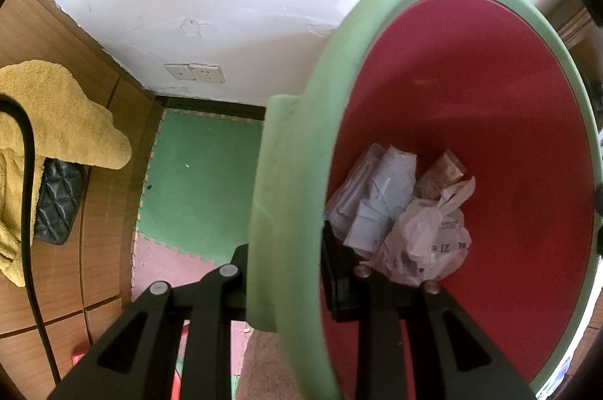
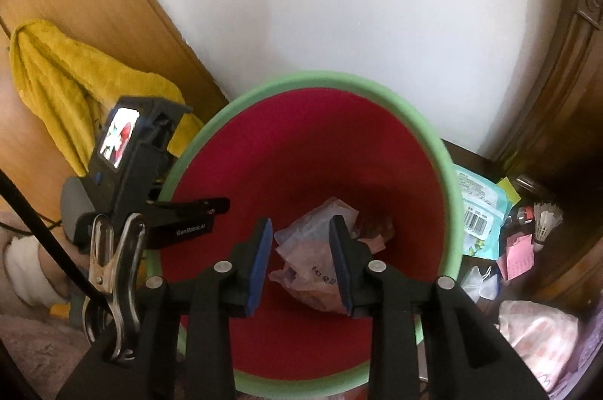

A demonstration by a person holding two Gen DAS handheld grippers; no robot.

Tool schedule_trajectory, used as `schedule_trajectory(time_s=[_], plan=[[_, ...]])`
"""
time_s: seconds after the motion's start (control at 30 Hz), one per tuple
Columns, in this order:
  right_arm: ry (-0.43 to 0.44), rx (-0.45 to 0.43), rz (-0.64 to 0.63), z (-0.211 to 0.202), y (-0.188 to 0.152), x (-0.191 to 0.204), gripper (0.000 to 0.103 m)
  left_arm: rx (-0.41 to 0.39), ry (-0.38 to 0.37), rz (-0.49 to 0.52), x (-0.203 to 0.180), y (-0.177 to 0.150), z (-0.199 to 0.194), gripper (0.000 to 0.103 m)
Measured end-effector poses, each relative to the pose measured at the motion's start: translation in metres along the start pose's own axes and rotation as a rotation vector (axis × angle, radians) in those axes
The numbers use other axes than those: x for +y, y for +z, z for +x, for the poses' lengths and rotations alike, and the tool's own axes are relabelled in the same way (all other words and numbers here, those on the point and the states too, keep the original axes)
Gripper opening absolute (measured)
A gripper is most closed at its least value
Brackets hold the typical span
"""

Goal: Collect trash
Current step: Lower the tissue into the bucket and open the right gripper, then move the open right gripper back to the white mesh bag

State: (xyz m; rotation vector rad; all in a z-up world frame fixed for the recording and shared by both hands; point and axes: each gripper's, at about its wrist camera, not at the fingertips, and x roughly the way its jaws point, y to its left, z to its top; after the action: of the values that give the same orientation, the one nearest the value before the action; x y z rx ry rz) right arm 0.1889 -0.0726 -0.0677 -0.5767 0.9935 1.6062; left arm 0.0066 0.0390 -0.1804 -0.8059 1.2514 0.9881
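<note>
Nearby, yellow towel (image 2: 75, 72), packets (image 2: 478, 207), shuttlecock (image 2: 546, 219) beside bin (image 2: 301, 79)

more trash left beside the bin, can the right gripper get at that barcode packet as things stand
Probably yes: the right gripper is open and empty over the bin, and the barcode packet lies uncovered just outside the rim.

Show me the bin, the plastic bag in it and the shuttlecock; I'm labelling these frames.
bin (image 2: 450, 173): right wrist view, green rim.
plastic bag (image 1: 429, 241): left wrist view, crumpled middle.
shuttlecock (image 2: 546, 221): right wrist view, white feathers.
</note>
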Motion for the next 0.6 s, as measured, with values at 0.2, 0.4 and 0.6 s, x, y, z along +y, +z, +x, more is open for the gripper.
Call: schedule_trajectory(time_s=[0.2,0.4,0.6], plan=[[-0.014,-0.020,0.000,-0.009,0.001,-0.001,0.032,0.000,0.000,0.002,0.000,0.000,0.000,0.024],[-0.028,-0.056,0.002,-0.022,0.002,-0.003,0.032,0.000,-0.001,0.001,0.000,0.000,0.000,0.024],[-0.072,-0.104,0.046,-0.039,0.004,-0.020,0.032,0.000,-0.001,0.000,0.000,0.000,0.000,0.024]])
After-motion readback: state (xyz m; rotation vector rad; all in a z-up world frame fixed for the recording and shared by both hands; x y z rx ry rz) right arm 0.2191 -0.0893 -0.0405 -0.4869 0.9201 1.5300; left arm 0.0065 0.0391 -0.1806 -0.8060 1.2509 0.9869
